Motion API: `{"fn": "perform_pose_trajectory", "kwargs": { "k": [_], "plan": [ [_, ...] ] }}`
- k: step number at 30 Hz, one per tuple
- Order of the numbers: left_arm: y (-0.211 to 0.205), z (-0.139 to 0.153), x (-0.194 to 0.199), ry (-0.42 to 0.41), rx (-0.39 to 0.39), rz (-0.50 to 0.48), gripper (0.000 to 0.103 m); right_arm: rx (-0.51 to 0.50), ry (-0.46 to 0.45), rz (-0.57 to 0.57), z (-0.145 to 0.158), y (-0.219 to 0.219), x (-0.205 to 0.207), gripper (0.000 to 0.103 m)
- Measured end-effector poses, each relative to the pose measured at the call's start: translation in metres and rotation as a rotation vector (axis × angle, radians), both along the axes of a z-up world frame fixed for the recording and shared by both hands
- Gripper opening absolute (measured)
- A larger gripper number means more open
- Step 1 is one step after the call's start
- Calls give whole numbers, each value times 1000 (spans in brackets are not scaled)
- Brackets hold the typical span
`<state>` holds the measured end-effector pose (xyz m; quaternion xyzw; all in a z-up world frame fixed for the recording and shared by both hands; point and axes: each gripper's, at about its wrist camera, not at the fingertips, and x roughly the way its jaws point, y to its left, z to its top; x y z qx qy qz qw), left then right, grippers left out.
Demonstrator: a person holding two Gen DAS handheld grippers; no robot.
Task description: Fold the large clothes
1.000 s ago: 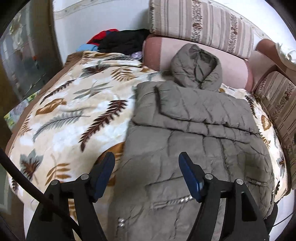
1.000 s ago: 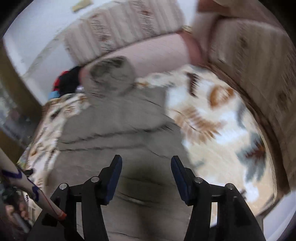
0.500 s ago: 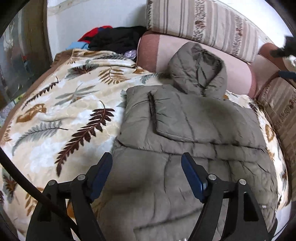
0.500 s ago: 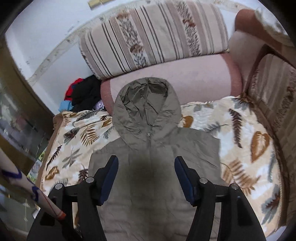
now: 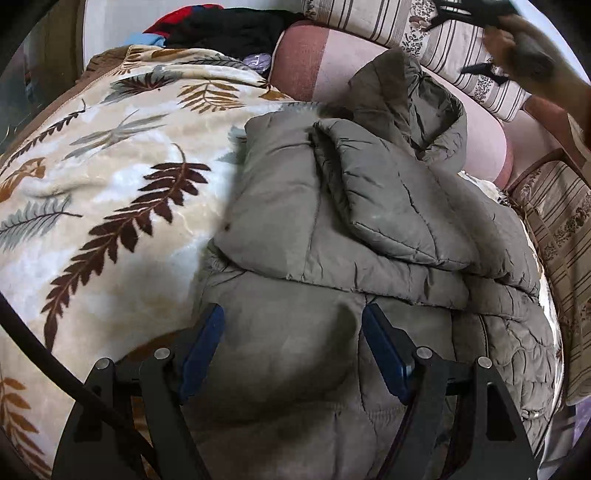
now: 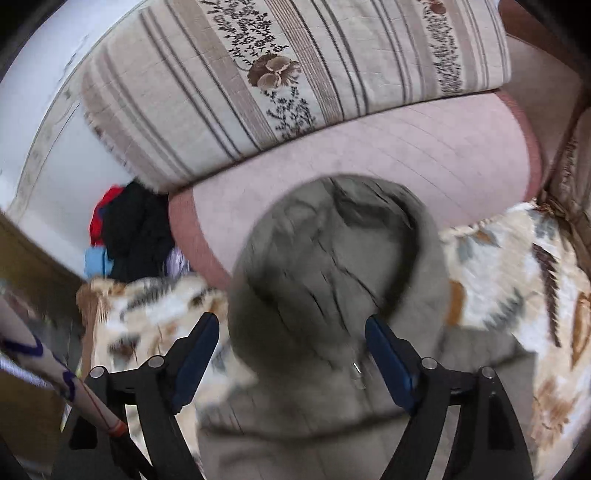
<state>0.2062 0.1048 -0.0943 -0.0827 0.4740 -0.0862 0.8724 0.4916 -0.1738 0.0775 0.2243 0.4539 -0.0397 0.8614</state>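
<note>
A grey-green quilted hooded jacket [image 5: 369, 229] lies on a leaf-patterned blanket [image 5: 92, 177], both sleeves folded across its chest. Its hood [image 5: 410, 99] rests against a pink bolster. My left gripper [image 5: 291, 332] is open and empty, low over the jacket's lower body. My right gripper [image 6: 291, 339] is open and empty, just above the hood [image 6: 332, 258], which lies between its fingers in the blurred right wrist view. The right gripper and the hand holding it show in the left wrist view [image 5: 517, 40], above the hood.
A pink bolster [image 6: 388, 155] and a striped floral cushion [image 6: 277, 74] back the sofa. A pile of black, red and blue clothes [image 5: 214, 26] sits at the far left corner. A striped armrest cushion [image 5: 557, 229] borders the right side.
Both grippers moved forward. The left now sits closer over the jacket's body. The right moved toward the hood, which now fills its view. Both stayed open.
</note>
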Motion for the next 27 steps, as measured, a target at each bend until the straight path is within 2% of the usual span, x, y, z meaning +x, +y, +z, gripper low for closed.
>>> {"fn": "perform_pose_trajectory", "kwargs": {
  "k": [5, 10, 12, 14, 16, 18, 21, 27],
  "plan": [
    [-5, -7, 4, 2, 13, -11, 81, 54, 12, -94, -30, -4, 55, 87],
    [-12, -12, 5, -8, 76, -25, 81, 134, 41, -135, -60, -11, 81, 87],
    [-13, -12, 5, -10, 82, -26, 81, 138, 69, -119, -70, -10, 87, 73],
    [-12, -11, 6, -8, 80, -25, 81, 140, 102, -70, -77, -9, 87, 17],
    [-13, -11, 5, -8, 83, -25, 81, 124, 89, -49, -72, -8, 79, 13],
    [-13, -9, 4, -11, 89, -23, 81, 40, 58, -24, -56, -5, 64, 11],
    [-10, -5, 1, -16, 81, -18, 81, -32, 33, 8, -32, -2, 31, 9],
    [3, 9, -7, -46, 55, 9, 81, -155, -21, 101, 12, 15, -68, 8]
  ]
}}
